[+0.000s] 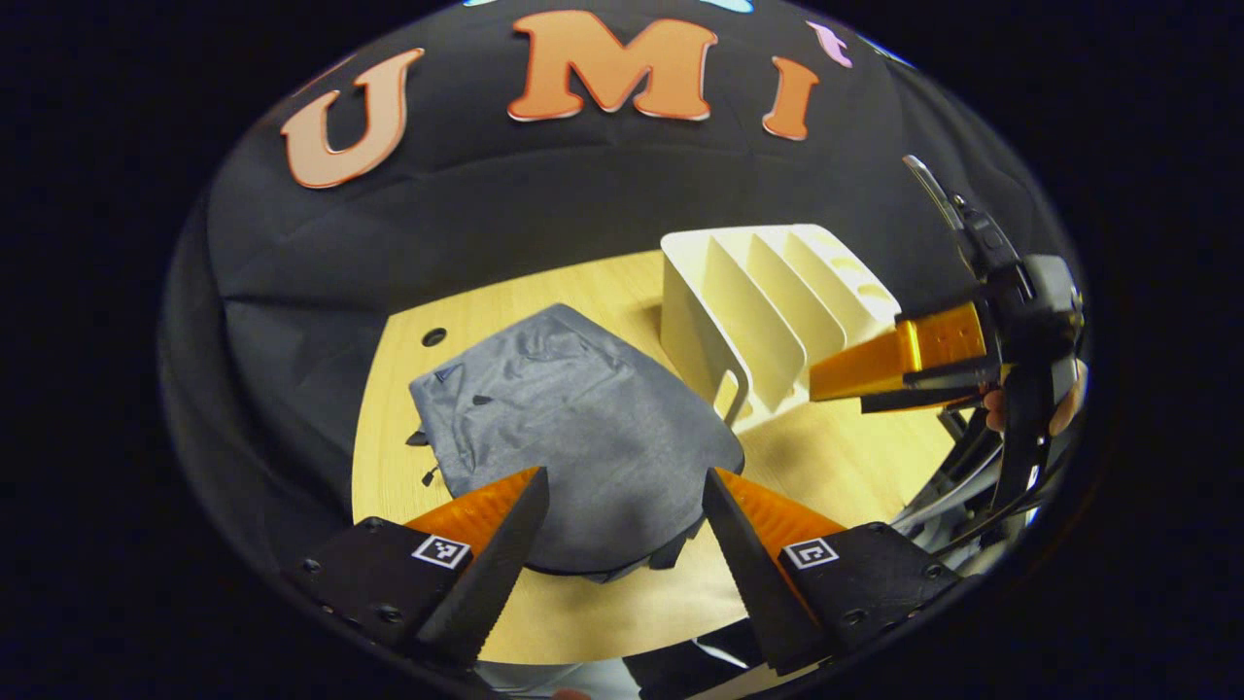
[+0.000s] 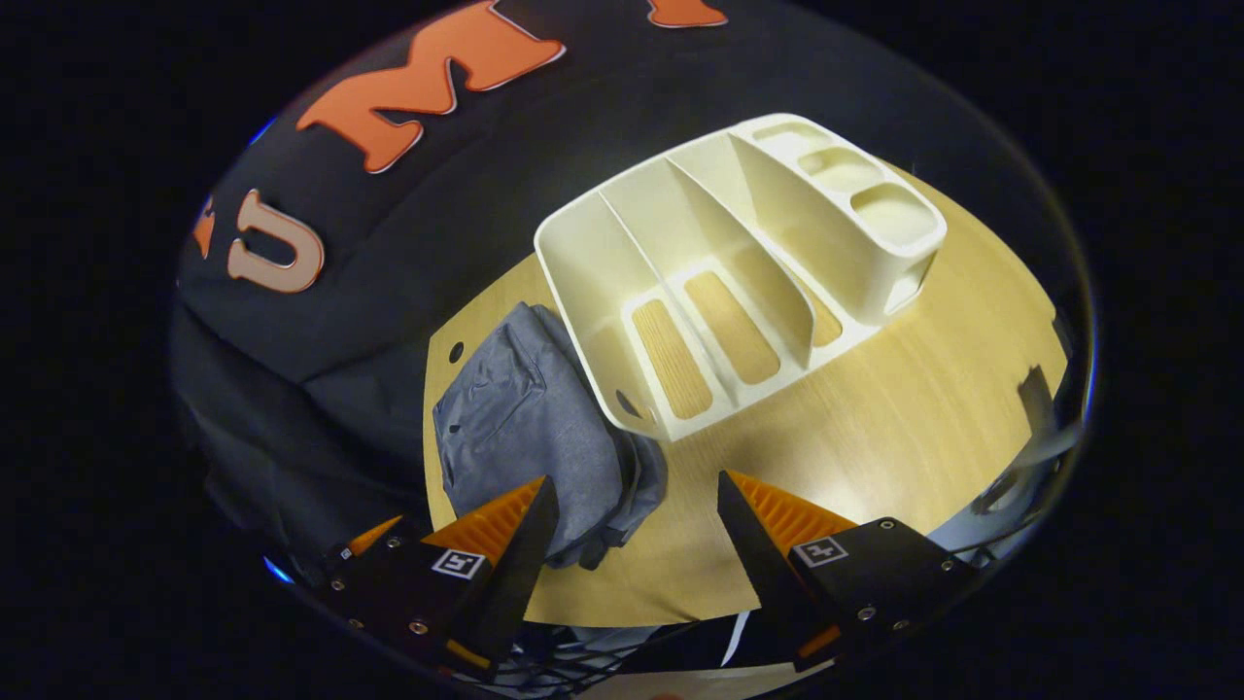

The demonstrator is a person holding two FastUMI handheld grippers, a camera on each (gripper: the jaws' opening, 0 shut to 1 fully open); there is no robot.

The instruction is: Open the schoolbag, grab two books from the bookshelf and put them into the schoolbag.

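Left claw [image 1: 625, 515]: spread wide, holding nothing, poised above the near edge of the schoolbag.
Right claw [image 2: 637, 520]: spread in the right gripper view, holding nothing, above the bench between the schoolbag and the bookshelf; in the left gripper view it sat at the right, beside the bookshelf, with fingers of a hand behind it, and how far it was parted could not be told from there.
Schoolbag [image 1: 573, 428]: grey fabric, lying flat on the bench, left of the bookshelf; its right edge lay just beside the bookshelf's base, and whether the two touched could not be told. Whether it was unzipped could not be told.
Bookshelf [image 2: 719, 262]: cream plastic with slanted dividers, standing on the bench; the wood showed through the slots in its floor, and small cups sat at its far end.
Bench [image 2: 875, 428]: light wood, with a round hole near the far left corner.
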